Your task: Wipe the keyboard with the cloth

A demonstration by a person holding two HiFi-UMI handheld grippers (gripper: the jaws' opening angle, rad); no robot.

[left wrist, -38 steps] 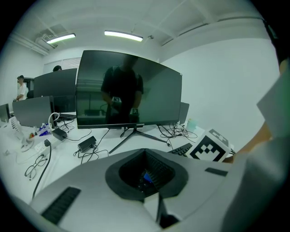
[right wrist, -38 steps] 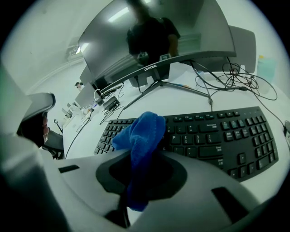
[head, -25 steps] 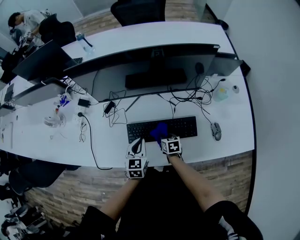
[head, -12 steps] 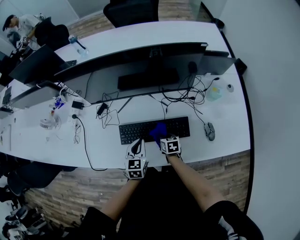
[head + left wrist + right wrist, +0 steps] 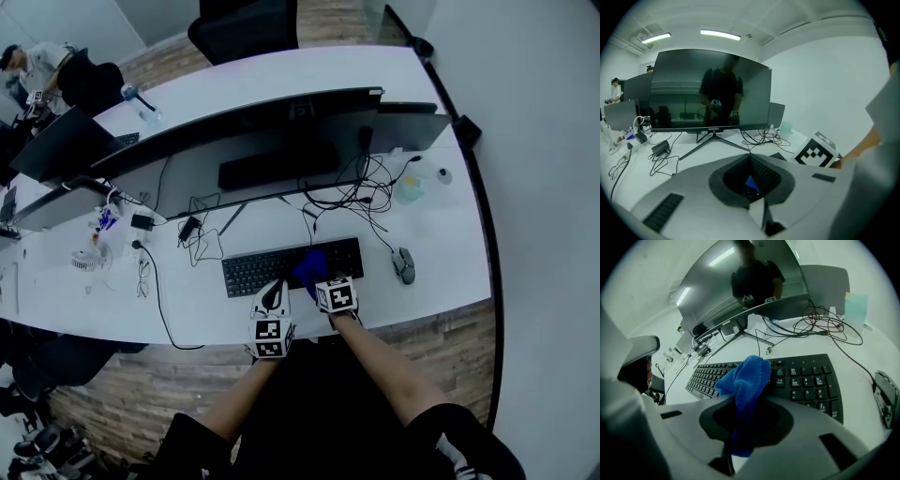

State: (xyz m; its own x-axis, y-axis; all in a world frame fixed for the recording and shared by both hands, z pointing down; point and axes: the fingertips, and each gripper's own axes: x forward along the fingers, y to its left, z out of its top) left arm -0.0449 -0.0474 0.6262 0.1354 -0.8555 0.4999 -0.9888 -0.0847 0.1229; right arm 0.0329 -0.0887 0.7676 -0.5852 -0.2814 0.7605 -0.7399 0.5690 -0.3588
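A black keyboard [image 5: 272,270] lies on the white desk [image 5: 197,305] in front of a wide monitor. My right gripper [image 5: 319,279] is shut on a blue cloth [image 5: 312,265], which rests on the keys right of the keyboard's middle. In the right gripper view the cloth [image 5: 745,380] bunches up out of the right gripper [image 5: 746,401] over the keyboard [image 5: 806,380]. My left gripper [image 5: 274,292] hovers at the keyboard's front edge, left of the cloth. In the left gripper view the left gripper [image 5: 751,159] looks shut with nothing in it.
A mouse [image 5: 403,265] sits right of the keyboard. Tangled cables [image 5: 361,202] lie behind it under the monitor [image 5: 253,141], and a pale green container [image 5: 410,190] stands at the back right. More cables and small items [image 5: 141,248] lie to the left. The desk's front edge is just below the grippers.
The cloth and my right gripper have slid rightward along the keyboard, from about its middle toward the right half. The left gripper keeps its place beside them.
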